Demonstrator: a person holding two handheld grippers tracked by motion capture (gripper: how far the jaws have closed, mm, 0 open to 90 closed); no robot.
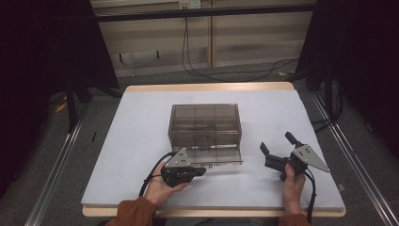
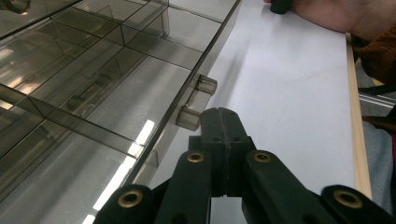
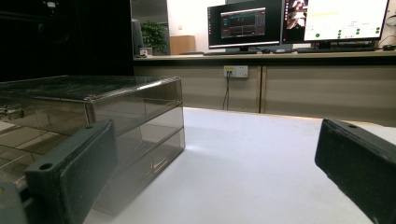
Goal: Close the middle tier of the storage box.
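Note:
A smoky transparent drawer box (image 1: pixel 204 123) stands in the middle of the white table (image 1: pixel 136 141). Its bottom drawer (image 1: pixel 214 159) is pulled out toward me, with its dividers (image 2: pixel 93 126) in sight. My left gripper (image 1: pixel 199 171) lies at the drawer's front edge. Its jaws (image 2: pixel 222 122) are shut with nothing between them, their tips right beside the clear drawer handle (image 2: pixel 196 100). To the right of the box, my right gripper (image 1: pixel 277 142) is held apart from it, open and empty (image 3: pixel 217 140), with the box (image 3: pixel 135 121) at its left.
Cables (image 1: pixel 226 73) run over the floor beyond the table's far edge. Dark stands (image 1: pixel 70 94) and metal rails (image 1: pixel 348 150) flank the table. A desk with monitors (image 3: pixel 299 23) stands farther back. Bare table surface lies right of the box (image 1: pixel 273 113).

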